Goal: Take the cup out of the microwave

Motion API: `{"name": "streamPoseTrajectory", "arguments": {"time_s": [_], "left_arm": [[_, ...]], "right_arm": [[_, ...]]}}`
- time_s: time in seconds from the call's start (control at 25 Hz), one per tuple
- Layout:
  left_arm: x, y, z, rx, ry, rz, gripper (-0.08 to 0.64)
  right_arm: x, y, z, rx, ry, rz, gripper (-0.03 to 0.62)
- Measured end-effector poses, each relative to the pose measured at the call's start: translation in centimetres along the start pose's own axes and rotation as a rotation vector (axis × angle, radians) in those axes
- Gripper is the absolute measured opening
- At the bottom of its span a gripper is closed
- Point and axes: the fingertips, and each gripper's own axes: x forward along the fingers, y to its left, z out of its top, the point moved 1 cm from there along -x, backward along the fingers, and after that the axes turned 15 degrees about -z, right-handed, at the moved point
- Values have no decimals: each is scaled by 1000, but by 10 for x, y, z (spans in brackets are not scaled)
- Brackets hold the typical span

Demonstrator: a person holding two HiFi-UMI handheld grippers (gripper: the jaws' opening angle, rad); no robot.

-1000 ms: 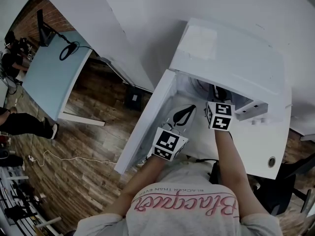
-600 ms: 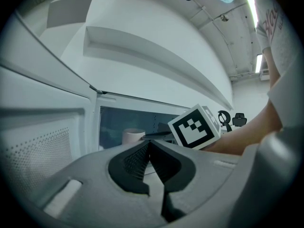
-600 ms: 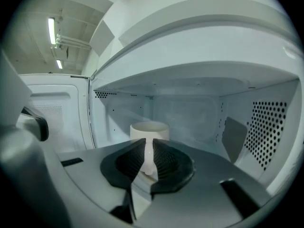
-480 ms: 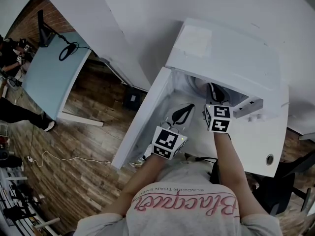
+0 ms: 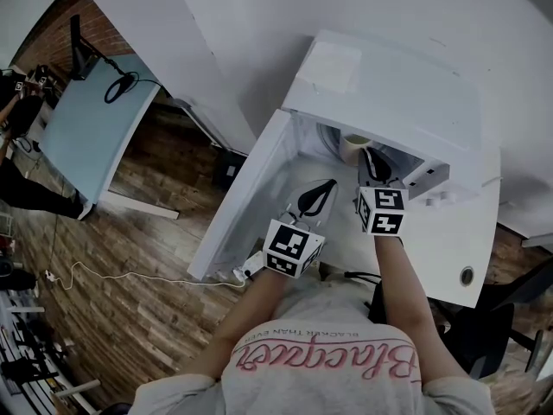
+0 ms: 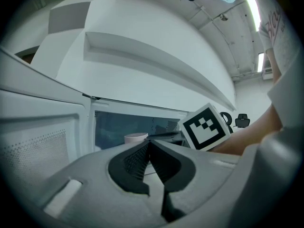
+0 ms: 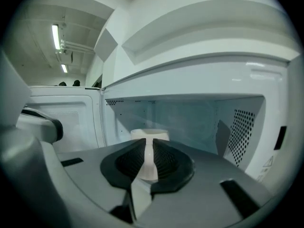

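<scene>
Right tongs [image 7: 148, 148] clamp the handle [image 7: 148, 164] of the half-hidden cup [image 7: 150, 135]; left tongs [image 6: 148, 148] closed, empty.

Wood plank floor [image 5: 130, 258] at 8 o'clock, light-blue table [image 5: 86, 137] at 10, white wall [image 5: 259, 7] at 12; ceiling tube lights [image 7: 56, 37].

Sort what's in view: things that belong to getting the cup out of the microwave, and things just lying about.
Job: cup, gripped by the right hand-held gripper; microwave; its open door; left hand-held gripper, shut and empty.
Lying about: blue table; coiled black cable on it; white cord on the floor.
</scene>
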Motion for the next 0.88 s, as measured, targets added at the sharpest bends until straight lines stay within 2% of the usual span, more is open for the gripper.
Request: {"name": "streamPoseTrajectory", "arguments": {"time_s": [0.56,0.88], "left_arm": [[1,-29,8,-7,-18,34,5],[5,-40,15,-4,-17,26,5]], "right_arm": [[-44,-10,4,-36,4,75,54],[-65,-18,14,-11,6,113,54]]}}
